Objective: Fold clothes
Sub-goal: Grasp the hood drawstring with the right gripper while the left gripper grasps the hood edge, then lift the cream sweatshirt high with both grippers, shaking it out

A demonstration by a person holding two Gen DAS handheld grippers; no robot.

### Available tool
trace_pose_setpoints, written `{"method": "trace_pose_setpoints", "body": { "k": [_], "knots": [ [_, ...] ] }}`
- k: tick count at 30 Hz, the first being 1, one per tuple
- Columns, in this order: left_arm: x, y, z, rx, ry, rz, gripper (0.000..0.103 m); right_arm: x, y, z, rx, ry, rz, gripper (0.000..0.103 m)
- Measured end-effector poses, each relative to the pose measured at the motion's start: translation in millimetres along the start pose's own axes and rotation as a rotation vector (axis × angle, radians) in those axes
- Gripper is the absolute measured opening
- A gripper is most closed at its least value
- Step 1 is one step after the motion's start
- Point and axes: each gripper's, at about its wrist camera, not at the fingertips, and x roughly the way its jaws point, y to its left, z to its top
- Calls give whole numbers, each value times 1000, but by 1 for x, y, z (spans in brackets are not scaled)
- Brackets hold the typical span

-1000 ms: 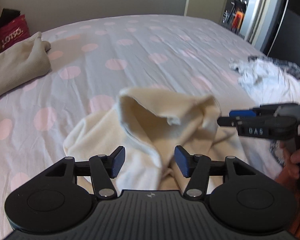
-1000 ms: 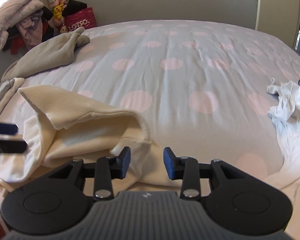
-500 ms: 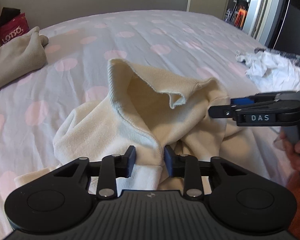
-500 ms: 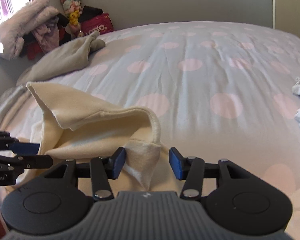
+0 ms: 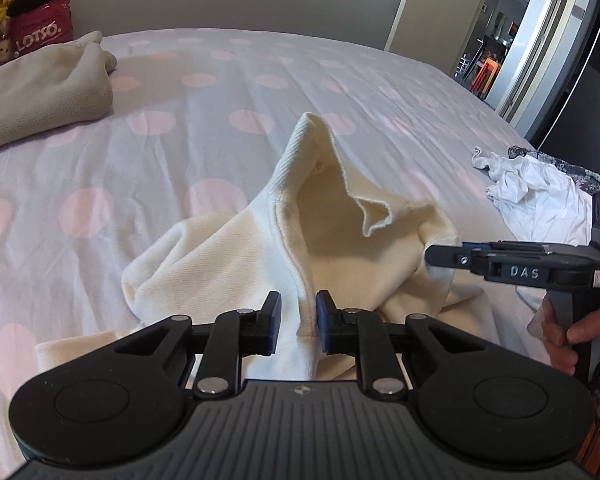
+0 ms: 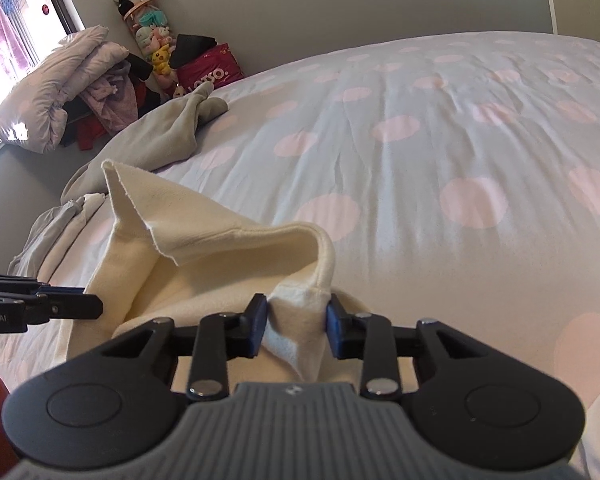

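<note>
A cream garment [image 5: 220,256] lies bunched on the spotted bed sheet [image 5: 180,128], one ribbed corner standing up in a peak. My left gripper [image 5: 298,320] has a vertical fold of its hem between its closing jaws, and the cloth fills the gap. In the right wrist view the same cream garment [image 6: 204,264] has a thick bunched corner between the closing jaws of my right gripper [image 6: 298,328], with both pads against it. Each gripper shows side-on in the other view: the right gripper [image 5: 444,258] and the left gripper [image 6: 92,306].
A beige garment [image 5: 40,88] lies at the far left of the bed, and a crumpled white garment [image 5: 540,200] at the right edge. A heap of bedding [image 6: 52,92] and soft toys [image 6: 152,40] stand against the wall. An open door [image 5: 420,4] is behind the bed.
Both pairs of jaws have come in around folds of the cream garment, the left narrowing steadily. The garment's peak stands taller and nearer.
</note>
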Motion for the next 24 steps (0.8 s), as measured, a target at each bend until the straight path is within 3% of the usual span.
{"method": "trace_pose_setpoints", "body": {
  "k": [5,7,10,17,24],
  "knots": [
    [20,-10,-5,-22,37,27,16,9,-2,-2,14,29,-12,34],
    [24,-7,-7,-42,44,29,16,9,0,-3,6,29,1,19],
    [18,2,-5,-80,19,24,6,3,12,-4,-57,6,-33,12],
    [-26,27,12,-187,-145,75,5,-19,55,4,-281,-27,-256,7],
    [-78,51,34,-247,-277,143,5,-57,86,36,-520,-115,-483,6]
  ]
}}
